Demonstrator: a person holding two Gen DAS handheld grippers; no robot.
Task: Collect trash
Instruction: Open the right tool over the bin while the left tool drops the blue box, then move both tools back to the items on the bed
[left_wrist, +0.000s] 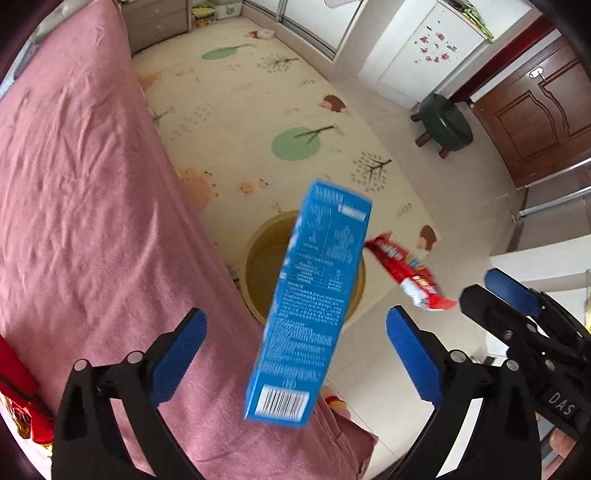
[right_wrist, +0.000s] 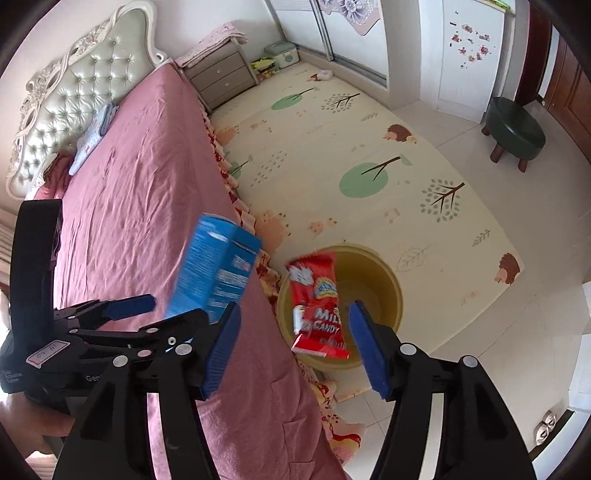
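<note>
Between open jaws, blue box (left_wrist: 308, 310) (untouched), above bin (left_wrist: 258, 258)

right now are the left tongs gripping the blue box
No: the left tongs stand wide open, and the blue box hangs between them with a gap on each side, above the yellow bin.

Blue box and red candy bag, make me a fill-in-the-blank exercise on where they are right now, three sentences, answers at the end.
1. The blue box hangs loose between the pads of the ____ tool, which touch nothing.
2. The red candy bag is in the air above the round ____ bin on the floor.
3. The bed beside the bin is covered with a ____ sheet.

Missing words: left; yellow; pink
</note>
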